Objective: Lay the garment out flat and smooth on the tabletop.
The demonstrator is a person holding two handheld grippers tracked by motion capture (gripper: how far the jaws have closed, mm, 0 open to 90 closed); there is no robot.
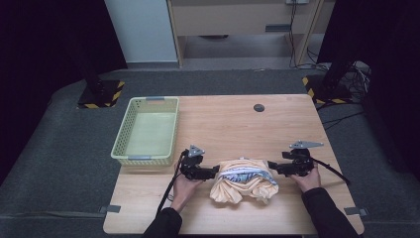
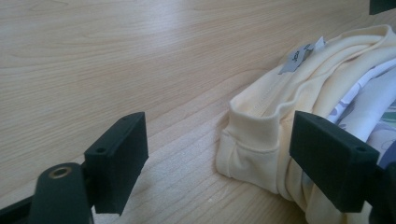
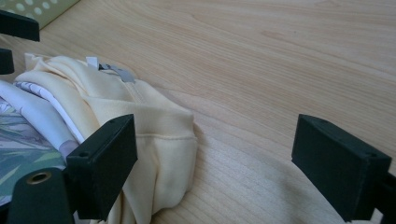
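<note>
Black jaw blocks fill the front of both gripper views, standing wide with nothing pinched yet. Between the two tools sits the shirt (image 1: 242, 179), a soft cream knit bundle, ribbed at the hem, folded over a white printed layer, near the front edge of the table (image 1: 237, 119). Its long axis runs left to right, so each end points straight at a tool: left gripper (image 1: 214, 171) at the left end, right gripper (image 1: 272, 165) at the right, both about equally close (basically nosing the fabric). In the left gripper view the hem fold lies between the jaws; same on the right. Looks like a two-ended grab is coming. Green plastic basket (image 1: 146, 130) waits back left, perforated, nothing in it.
</note>
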